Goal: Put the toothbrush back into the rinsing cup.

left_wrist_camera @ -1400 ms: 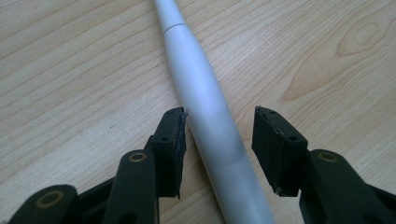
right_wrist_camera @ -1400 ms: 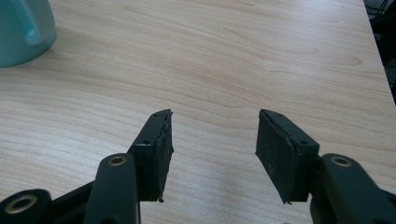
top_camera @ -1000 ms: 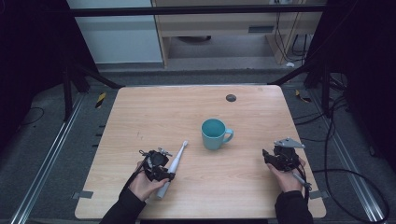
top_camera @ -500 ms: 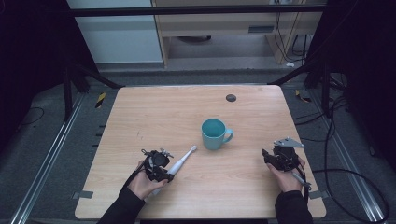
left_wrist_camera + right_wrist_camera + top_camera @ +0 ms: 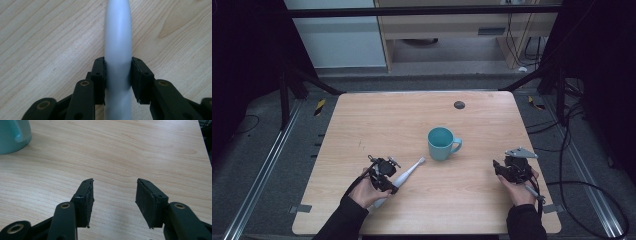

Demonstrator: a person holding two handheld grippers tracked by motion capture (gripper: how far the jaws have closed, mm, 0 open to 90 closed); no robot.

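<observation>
Left hand-held gripper (image 5: 117, 75) clamps probably a toothbrush (image 5: 118, 42), ends cropped.

On your table (image 5: 362, 120), the mug (image 5: 441, 143) stands near the middle. The toothbrush (image 5: 404, 174) lies just left of it, nearer you, between your left gripper (image 5: 387, 176) jaws; your right gripper (image 5: 498, 169) sits well to the mug's right.

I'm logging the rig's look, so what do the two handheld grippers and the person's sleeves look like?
Both grippers, left gripper and right gripper, are black with two flat-padded jaws and brass-coloured pivot rivets. The right carries a grey three-cornered plate on top and trails a cable. The sleeves are dark.
</observation>
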